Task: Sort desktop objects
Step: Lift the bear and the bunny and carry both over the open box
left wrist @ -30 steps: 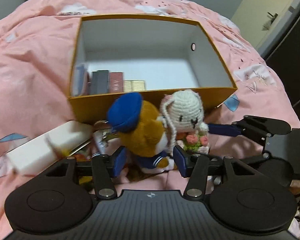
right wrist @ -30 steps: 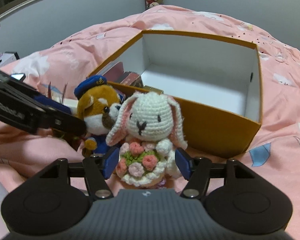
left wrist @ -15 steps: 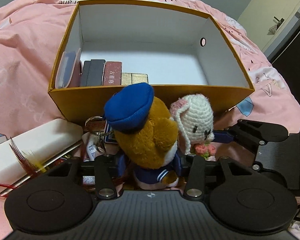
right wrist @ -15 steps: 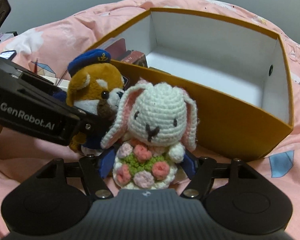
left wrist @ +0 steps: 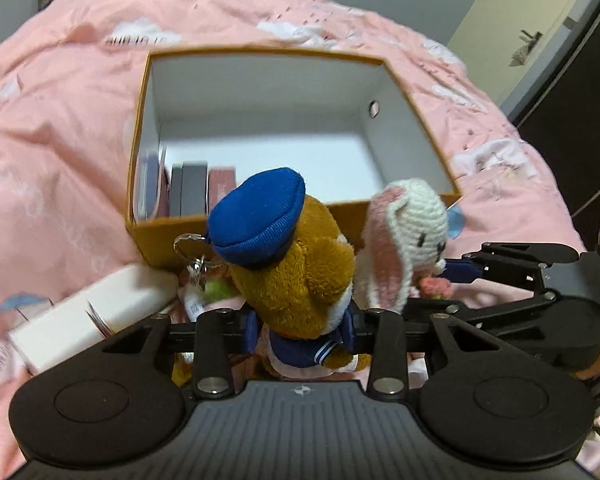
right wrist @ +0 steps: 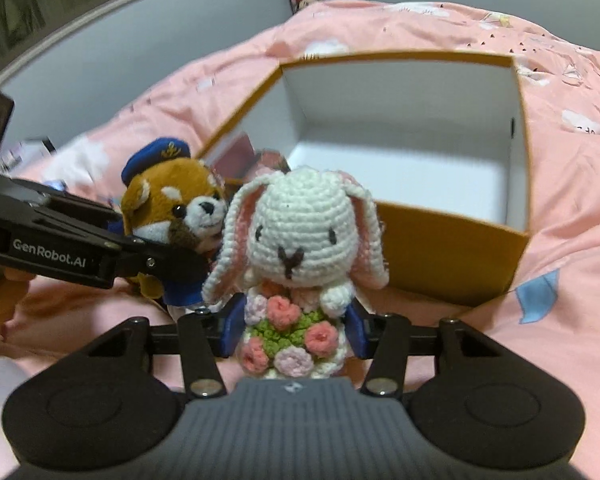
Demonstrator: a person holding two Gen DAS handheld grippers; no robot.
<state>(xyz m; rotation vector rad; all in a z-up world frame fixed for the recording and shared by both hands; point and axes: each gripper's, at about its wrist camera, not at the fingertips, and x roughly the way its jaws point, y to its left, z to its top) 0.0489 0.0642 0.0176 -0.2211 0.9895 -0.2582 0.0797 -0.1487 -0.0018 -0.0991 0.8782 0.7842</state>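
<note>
My left gripper [left wrist: 300, 336] is shut on a brown plush animal with a blue cap [left wrist: 292, 256], held up in front of the orange box [left wrist: 256, 60]. My right gripper [right wrist: 294, 334] is shut on a white crochet rabbit with a flower bouquet [right wrist: 296, 232], also lifted. The two toys are side by side, touching. The plush animal [right wrist: 172, 208] and the left gripper's arm show in the right wrist view; the rabbit [left wrist: 408, 232] shows in the left wrist view. The box [right wrist: 452, 240] is white inside with most of its floor bare.
Several small books or cases [left wrist: 192, 192] stand along the box's near left wall. A white rectangular box [left wrist: 84, 316] and small clutter lie on the pink bedspread [left wrist: 60, 160] left of the toys. A door [left wrist: 512, 36] is at the far right.
Both grippers closed on their toys and lifted them off the bedspread. The box now looks farther away and lower in both views.
</note>
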